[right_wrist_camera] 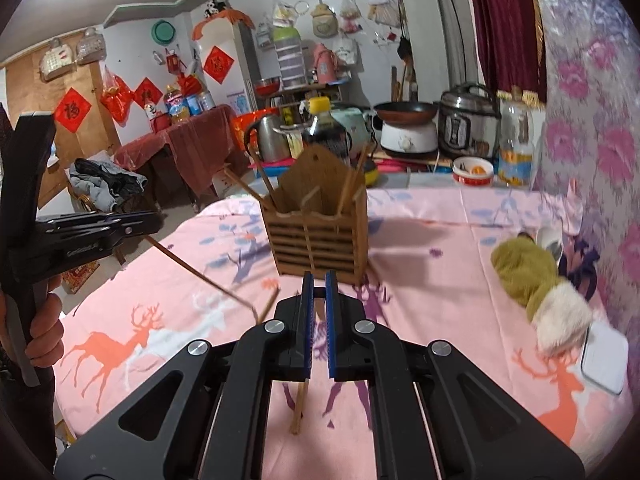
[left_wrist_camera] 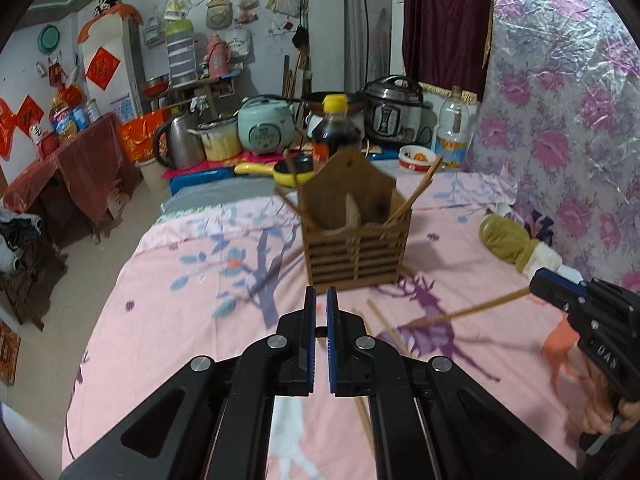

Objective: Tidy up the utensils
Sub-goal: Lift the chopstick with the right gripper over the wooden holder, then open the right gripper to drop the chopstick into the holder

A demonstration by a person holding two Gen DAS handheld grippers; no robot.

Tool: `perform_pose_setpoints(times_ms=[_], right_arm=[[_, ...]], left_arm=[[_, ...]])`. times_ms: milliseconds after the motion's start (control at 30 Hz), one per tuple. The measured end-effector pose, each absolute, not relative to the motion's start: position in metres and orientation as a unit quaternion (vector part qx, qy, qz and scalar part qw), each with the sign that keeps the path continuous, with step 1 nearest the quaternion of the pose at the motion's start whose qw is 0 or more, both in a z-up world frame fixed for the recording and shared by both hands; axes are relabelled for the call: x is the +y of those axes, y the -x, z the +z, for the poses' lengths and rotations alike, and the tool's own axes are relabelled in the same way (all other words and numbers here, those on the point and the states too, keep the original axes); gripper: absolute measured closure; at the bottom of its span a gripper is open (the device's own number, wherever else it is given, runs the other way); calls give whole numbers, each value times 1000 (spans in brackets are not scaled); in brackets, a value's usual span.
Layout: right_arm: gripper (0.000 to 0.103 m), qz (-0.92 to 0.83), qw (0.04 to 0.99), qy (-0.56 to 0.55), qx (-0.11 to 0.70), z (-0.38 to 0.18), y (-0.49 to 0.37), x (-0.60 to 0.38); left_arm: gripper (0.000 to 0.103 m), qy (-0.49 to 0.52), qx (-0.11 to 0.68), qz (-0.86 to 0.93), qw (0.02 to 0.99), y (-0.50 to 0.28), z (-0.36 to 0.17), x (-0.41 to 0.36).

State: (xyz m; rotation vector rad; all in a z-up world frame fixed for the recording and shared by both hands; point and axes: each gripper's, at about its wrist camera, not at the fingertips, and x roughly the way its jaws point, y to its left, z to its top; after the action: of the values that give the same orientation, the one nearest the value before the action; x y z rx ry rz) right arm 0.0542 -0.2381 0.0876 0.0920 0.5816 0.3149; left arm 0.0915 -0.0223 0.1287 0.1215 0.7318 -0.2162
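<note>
Both grippers up off the bed, a chopstick in each

Left gripper [right_wrist_camera: 154,222] has its jaws pinched tight on one chopstick [right_wrist_camera: 200,276], which slants down from the tips towards the pink deer-print bedsheet [right_wrist_camera: 460,280]. Right gripper [left_wrist_camera: 534,280] is clamped just as hard on a second chopstick [left_wrist_camera: 472,310], sticking out sideways over the sheet. Ahead of both sits the wooden utensil holder [left_wrist_camera: 354,248], upright on the bed, a few chopsticks already leaning inside. More loose chopsticks [left_wrist_camera: 386,326] lie on the sheet near its base. A green plush toy [right_wrist_camera: 532,276] rests off towards the floral wall covering
</note>
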Motion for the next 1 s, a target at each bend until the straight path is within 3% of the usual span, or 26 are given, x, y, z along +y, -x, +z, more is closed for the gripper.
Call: perform_pose_setpoints(times_ms=[467,733,867,1000], right_arm=[[97,160,953,-34,257,131,-88,-225],[97,152,971,-86,164,192,-130,-225],[97,122,979,-91,136,187,-159,-217],[92,116,969,-80,203,140,-200,-207]], left_arm=[[98,-50,323,-116,938,-138,192,-44],[98,-17,247,-114,962,-181,247,-51],[98,-12,225,-103,969,-206,230,-57],[93,9,295,-102,950,-243,170,-55]])
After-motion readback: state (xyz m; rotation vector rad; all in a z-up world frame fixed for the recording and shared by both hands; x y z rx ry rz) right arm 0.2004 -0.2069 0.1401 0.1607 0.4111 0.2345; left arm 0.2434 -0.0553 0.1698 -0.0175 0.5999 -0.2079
